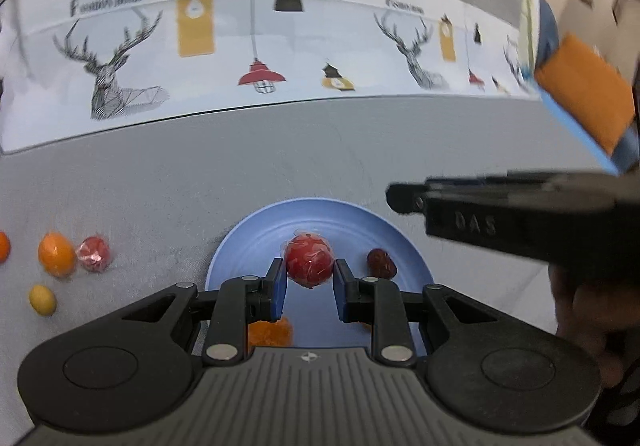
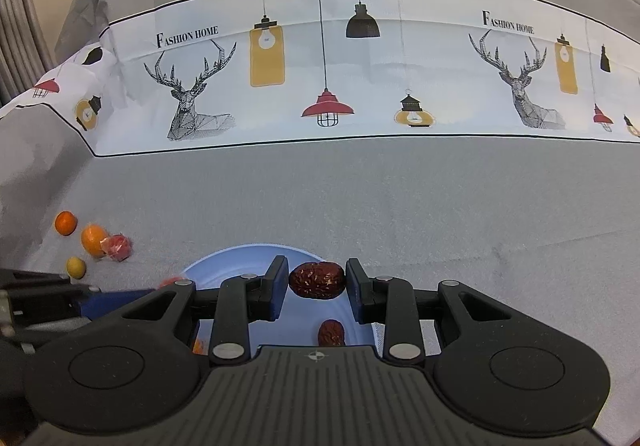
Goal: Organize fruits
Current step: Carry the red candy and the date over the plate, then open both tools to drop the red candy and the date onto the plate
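Tablecloth (image 2: 360, 174) reads "FASHION HOME"; left tongs (image 1: 309, 271) grip wrapped red fruit (image 1: 309, 260); right tongs (image 2: 317, 278) grip date (image 2: 317, 280).

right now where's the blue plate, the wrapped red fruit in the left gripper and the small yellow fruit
blue plate (image 1: 256, 224), left wrist view, far rim
wrapped red fruit (image 1: 309, 260), left wrist view, its middle
small yellow fruit (image 1: 42, 299), left wrist view, its middle

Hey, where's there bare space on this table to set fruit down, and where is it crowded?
Free: the grey cloth between the round blue plate and the printed deer-and-lamp band, and right of the plate. Crowded: the plate, with a wrapped red fruit and wrinkled dark-red dates, and the loose fruit cluster to its left.
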`<state>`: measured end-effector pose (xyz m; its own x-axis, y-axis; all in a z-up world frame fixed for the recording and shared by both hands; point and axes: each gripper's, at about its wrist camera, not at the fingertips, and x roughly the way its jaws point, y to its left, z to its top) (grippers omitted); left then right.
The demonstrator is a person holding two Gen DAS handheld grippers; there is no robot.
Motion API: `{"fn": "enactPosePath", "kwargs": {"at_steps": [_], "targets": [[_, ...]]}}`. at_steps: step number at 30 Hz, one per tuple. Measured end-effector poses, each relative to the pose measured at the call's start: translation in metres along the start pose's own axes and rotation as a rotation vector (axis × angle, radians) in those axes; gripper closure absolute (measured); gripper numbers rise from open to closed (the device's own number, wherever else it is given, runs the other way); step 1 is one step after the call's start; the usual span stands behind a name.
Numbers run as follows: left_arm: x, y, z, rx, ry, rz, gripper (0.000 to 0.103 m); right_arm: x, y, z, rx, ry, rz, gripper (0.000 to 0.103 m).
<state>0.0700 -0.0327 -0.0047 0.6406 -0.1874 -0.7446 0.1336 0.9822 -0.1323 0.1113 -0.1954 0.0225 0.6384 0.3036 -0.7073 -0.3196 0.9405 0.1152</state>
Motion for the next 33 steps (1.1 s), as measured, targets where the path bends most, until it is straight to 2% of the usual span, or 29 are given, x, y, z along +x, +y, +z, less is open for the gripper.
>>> {"fn": "enactPosePath", "kwargs": {"at_steps": [10, 33], "targets": [[0.012, -0.013, -0.004, 0.050, 0.020, 0.036, 0.076, 0.001, -0.006, -0.003, -0.006, 0.017, 0.010, 0.070], [0.021, -0.013, -0.006, 0.058, 0.050, 0.074, 0.076, 0.003, 0.001, -0.006, -0.023, 0.027, 0.035, 0.070]]}}
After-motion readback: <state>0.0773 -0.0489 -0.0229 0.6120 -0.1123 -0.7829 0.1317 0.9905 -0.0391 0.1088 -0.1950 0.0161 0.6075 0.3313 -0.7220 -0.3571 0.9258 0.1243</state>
